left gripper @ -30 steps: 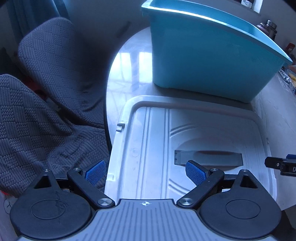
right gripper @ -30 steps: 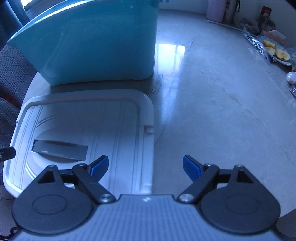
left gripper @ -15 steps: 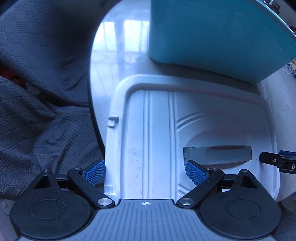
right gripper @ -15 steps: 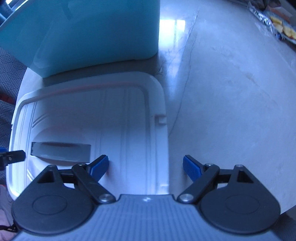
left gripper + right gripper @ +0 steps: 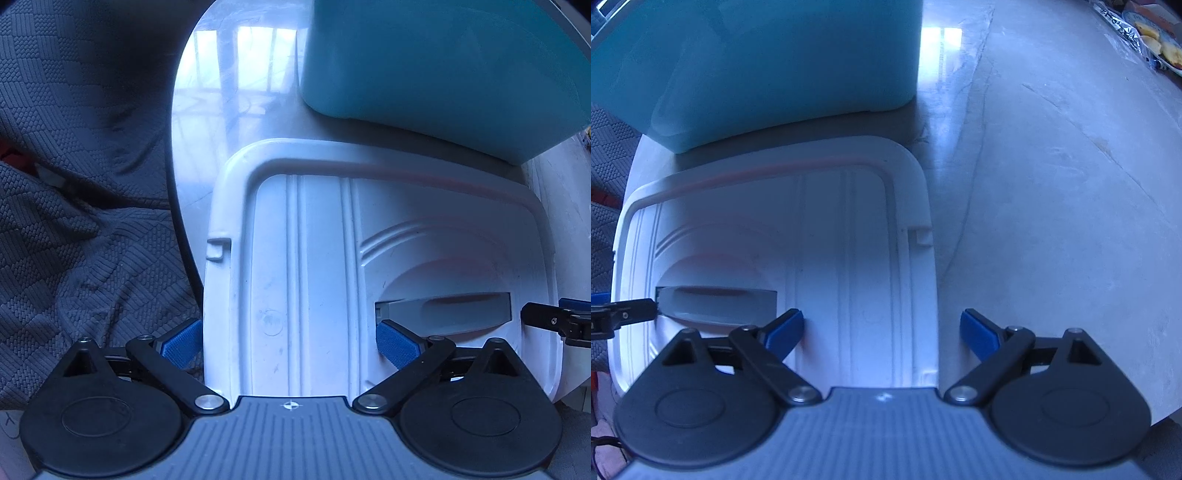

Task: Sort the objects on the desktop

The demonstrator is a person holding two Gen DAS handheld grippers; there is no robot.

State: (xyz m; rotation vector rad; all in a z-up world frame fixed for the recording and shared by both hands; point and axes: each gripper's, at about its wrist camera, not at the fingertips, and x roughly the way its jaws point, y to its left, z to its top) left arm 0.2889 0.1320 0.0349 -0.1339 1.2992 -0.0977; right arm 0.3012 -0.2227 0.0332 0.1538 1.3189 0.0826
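The white lid (image 5: 306,280) lies flat on the table (image 5: 1052,221) before the teal bin (image 5: 443,62), while the left gripper (image 5: 290,338) and right gripper (image 5: 882,334), both empty, are opening over its side edges.

Lid (image 5: 317,280) on table (image 5: 1052,206), before bin (image 5: 443,62)

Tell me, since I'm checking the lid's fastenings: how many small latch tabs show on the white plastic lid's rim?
2. One latch tab sits on the white plastic lid rim's left edge in the left wrist view; the other tab on its right edge in the right wrist view. The near rim is hidden.
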